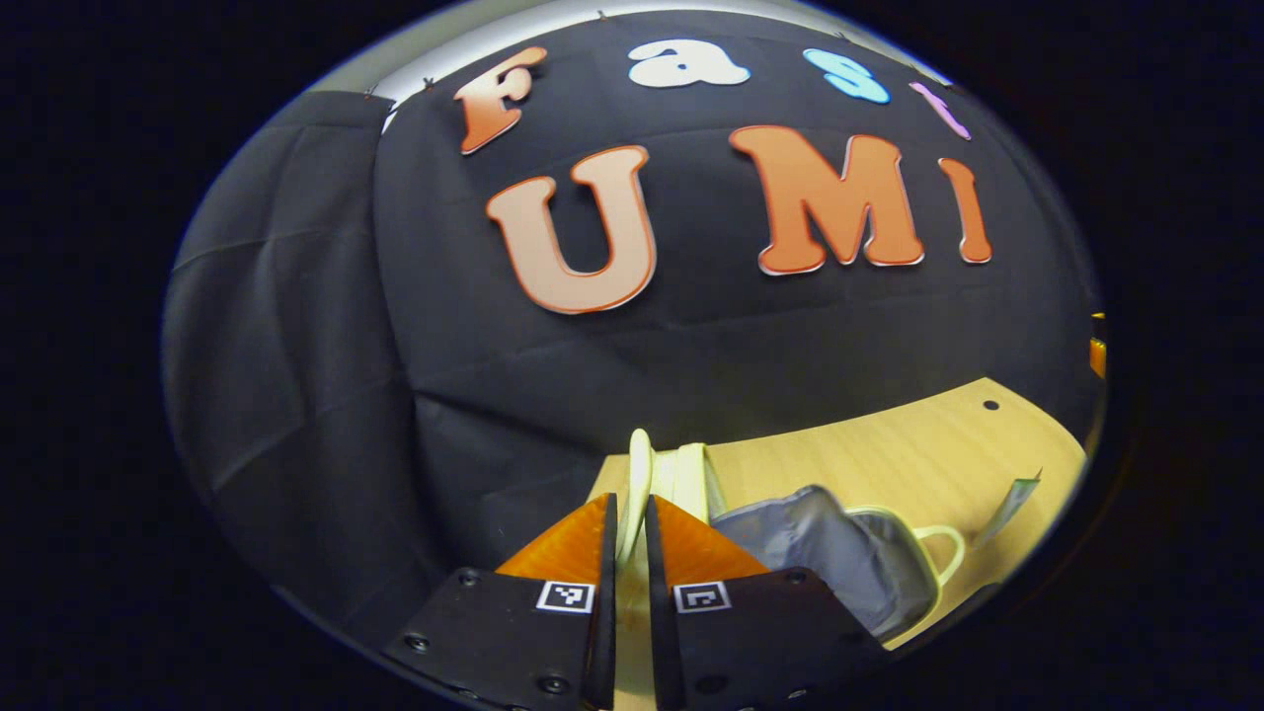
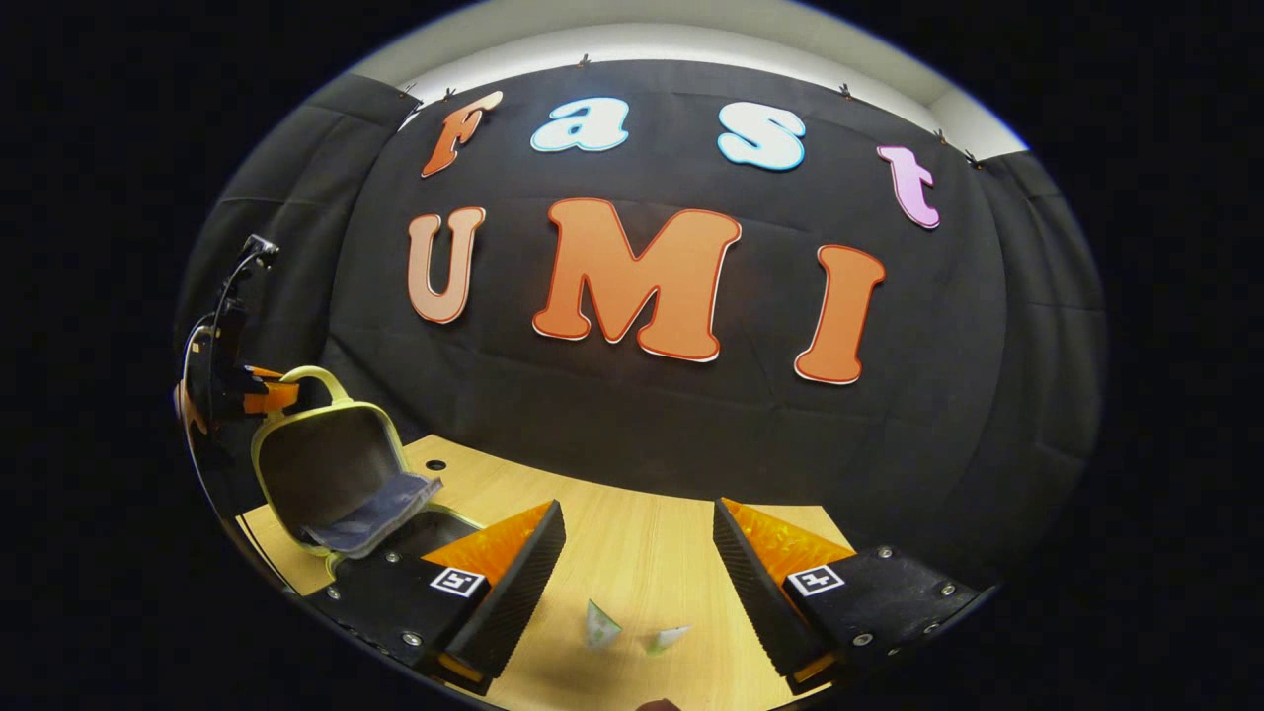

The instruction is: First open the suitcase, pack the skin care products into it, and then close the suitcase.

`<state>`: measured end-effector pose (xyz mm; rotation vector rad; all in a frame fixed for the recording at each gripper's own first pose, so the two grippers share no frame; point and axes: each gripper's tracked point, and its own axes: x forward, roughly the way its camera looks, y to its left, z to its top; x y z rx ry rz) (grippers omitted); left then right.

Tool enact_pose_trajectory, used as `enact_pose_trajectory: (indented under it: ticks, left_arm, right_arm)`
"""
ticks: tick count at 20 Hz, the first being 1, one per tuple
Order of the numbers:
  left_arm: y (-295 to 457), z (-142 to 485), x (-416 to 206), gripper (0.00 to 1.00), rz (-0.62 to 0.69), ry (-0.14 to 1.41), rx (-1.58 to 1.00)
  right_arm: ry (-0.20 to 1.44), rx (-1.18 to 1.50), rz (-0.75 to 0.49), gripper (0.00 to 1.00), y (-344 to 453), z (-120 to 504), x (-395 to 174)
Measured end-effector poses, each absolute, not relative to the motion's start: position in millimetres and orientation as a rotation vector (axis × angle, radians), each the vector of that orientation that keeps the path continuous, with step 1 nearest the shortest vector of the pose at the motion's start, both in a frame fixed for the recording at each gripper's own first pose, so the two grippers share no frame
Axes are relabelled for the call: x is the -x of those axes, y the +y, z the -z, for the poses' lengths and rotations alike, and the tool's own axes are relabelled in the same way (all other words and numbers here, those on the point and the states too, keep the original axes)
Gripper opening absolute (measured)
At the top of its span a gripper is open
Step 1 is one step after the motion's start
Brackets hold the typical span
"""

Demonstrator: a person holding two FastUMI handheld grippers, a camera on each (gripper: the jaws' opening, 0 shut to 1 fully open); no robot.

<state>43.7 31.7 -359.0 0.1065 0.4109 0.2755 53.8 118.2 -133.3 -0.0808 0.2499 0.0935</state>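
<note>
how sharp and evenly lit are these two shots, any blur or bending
Left gripper view: strong fisheye bending curves the table edge; the suitcase lid close to the lens looks soft. Right gripper view: sharper, wall dim, a bright strip above it; the open suitcase is squeezed and darkened at the rim.

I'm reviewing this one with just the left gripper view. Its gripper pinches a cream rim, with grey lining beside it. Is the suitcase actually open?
Observer: Yes. In the right gripper view the suitcase lid stands raised, and the left gripper grips its top edge beside the handle.
Operator: What is the other gripper doing?
Observer: The right gripper is open above the table and holds nothing.
Operator: Any products near it?
Observer: Two small sachets lie on the wood, below the gap between its fingers, ungripped.
</note>
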Motion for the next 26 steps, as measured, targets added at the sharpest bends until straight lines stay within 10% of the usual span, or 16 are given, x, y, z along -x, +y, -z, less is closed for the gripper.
enact_pose_trajectory:
  ticks: [14,17,20,26]
  left_arm:
    - [36,414,-43,0.00,-0.429,0.610,-0.147]
    - [-3,408,-43,0.14,-0.391,0.565,-0.133]
    - [-53,386,-50,0.62,-0.314,0.503,-0.118]
    - [-184,349,-64,0.85,-0.122,0.409,-0.149]
  right_arm:
    - [0.350,0.078,-0.103,0.95,157,168,-55]
    - [0.352,0.093,-0.096,0.95,147,174,-56]
    - [0.341,0.087,-0.087,0.95,133,179,-56]
    - [0.355,0.065,-0.068,0.95,93,195,-53]
